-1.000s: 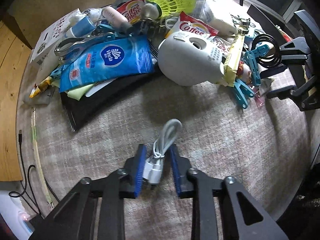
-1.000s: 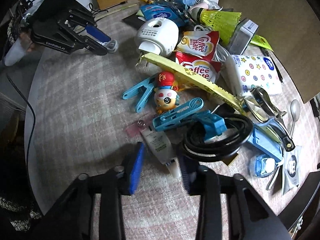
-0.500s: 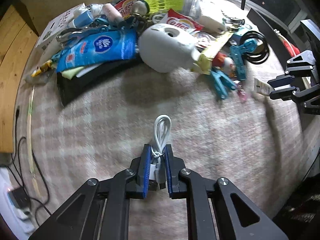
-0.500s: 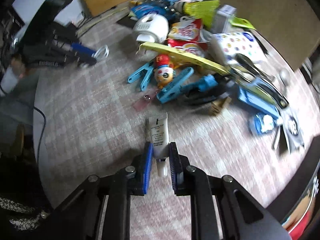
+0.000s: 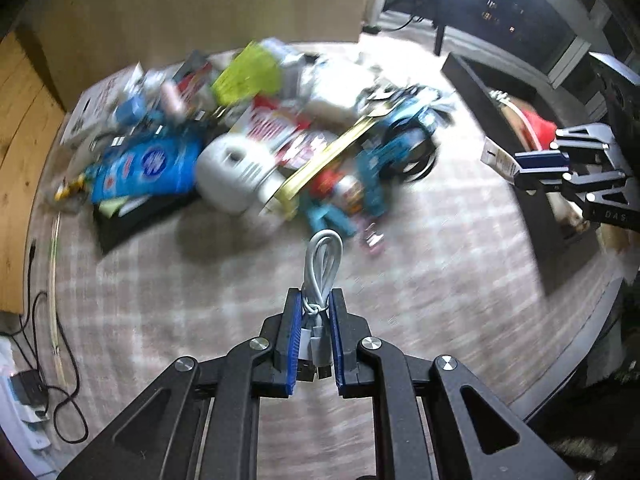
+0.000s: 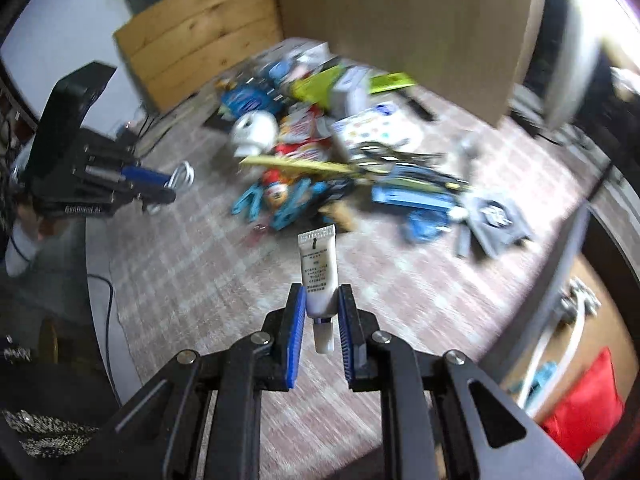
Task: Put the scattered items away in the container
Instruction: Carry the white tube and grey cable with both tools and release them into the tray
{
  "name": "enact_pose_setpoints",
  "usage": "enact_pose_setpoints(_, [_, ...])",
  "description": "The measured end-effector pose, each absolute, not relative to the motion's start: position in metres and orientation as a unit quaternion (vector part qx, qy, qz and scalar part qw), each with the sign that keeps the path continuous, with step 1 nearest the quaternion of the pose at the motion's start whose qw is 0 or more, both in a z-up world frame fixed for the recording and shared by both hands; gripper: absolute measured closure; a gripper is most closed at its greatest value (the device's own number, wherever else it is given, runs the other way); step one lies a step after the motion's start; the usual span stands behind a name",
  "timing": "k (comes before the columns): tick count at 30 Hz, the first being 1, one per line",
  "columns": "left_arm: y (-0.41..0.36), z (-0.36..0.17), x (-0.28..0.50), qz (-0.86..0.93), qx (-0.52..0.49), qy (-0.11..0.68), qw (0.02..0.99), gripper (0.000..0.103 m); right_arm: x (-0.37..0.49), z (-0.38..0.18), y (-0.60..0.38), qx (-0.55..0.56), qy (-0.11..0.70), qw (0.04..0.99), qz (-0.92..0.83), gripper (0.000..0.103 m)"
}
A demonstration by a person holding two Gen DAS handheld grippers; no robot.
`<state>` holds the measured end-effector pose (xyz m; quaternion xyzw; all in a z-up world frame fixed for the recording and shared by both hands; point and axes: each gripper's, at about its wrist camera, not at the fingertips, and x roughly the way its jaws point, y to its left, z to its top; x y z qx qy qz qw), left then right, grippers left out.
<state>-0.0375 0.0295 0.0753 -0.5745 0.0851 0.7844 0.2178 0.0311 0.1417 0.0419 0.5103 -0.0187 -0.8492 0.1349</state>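
The cable (image 5: 320, 276) and tube (image 6: 319, 276), a second ago lying on the rug (image 5: 224, 304) near the pile (image 5: 280, 136), are now clamped in the left gripper (image 5: 314, 338) and right gripper (image 6: 320, 334) and lifted clear, ready for the container (image 5: 532, 184) at the rug's right edge.

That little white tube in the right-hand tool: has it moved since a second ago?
Yes. The white tube lay on the checked cloth against the pile of clutter; now the right gripper holds it in its jaws, lifted clear of the pile.
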Motion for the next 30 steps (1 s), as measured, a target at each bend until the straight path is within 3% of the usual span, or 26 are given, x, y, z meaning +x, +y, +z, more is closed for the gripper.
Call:
enact_pose_setpoints(14, [0.217, 0.124, -0.052, 0.781, -0.517, 0.087, 0.34, 0.091, 0.141, 0.063, 0.315, 0.457, -0.17, -0.107, -0.866, 0.087])
enact_pose_setpoints(22, [0.318, 0.141, -0.039, 0.766, -0.502, 0.088, 0.391, 0.088, 0.192, 0.06, 0.377, 0.438, -0.209, -0.192, -0.853, 0.086])
enact_pose_setpoints(23, [0.327, 0.142, -0.037, 0.764, -0.503, 0.086, 0.395, 0.069, 0.195, 0.059, 0.381, 0.437, -0.211, -0.196, -0.852, 0.083])
enact_pose_setpoints(24, [0.334, 0.142, -0.036, 0.761, -0.507, 0.087, 0.394, 0.036, 0.198, 0.058, 0.383, 0.438, -0.212, -0.2, -0.85, 0.076])
enact_pose_setpoints(25, [0.339, 0.142, -0.034, 0.763, -0.504, 0.086, 0.395, 0.031, 0.2, 0.057, 0.385, 0.438, -0.214, -0.208, -0.848, 0.06])
enact_pose_setpoints(26, [0.341, 0.144, -0.03, 0.769, -0.494, 0.087, 0.396, 0.033, 0.202, 0.058, 0.387, 0.432, -0.215, -0.217, -0.849, 0.052])
enact_pose_setpoints(30, [0.343, 0.147, -0.023, 0.777, -0.48, 0.109, 0.392, 0.037, 0.202, 0.063, 0.382, 0.421, -0.212, -0.215, -0.855, 0.052])
